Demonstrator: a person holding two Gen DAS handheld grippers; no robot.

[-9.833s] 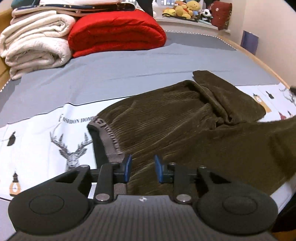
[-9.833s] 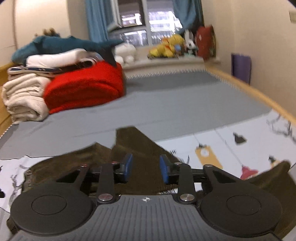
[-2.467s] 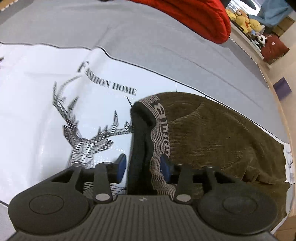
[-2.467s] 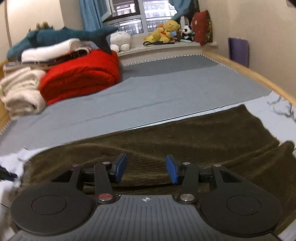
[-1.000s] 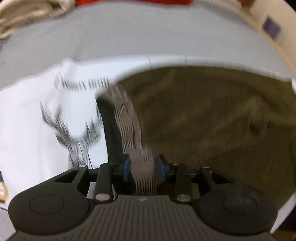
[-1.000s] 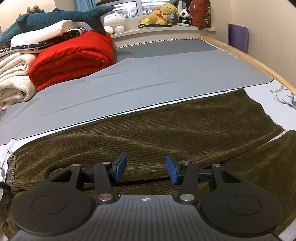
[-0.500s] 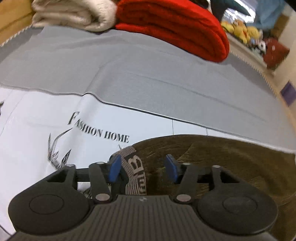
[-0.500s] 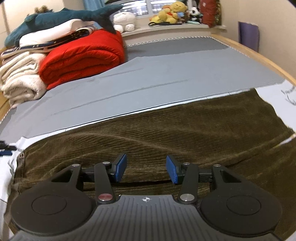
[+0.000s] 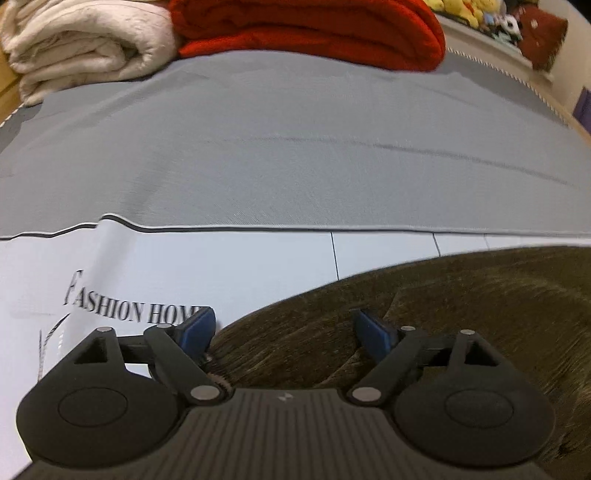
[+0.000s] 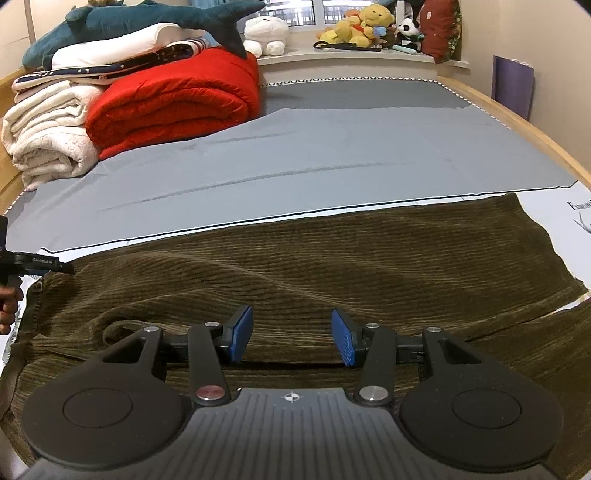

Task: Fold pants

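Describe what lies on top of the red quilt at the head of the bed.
In the right wrist view a blue plush shark has its tail resting on the red quilt. Whether anything lies behind the quilt cannot be seen; its bulk covers that.

brown corduroy pants (image 10: pixel 332 266), spread flat on bed

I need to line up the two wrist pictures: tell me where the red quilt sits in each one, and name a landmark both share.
Left wrist: the red quilt runs along the top edge, centre to right, cut off by the frame.
Right wrist: the red quilt lies upper left, under the blue shark plush.
Shared landmark: the rolled cream blanket, directly left of the quilt in both.
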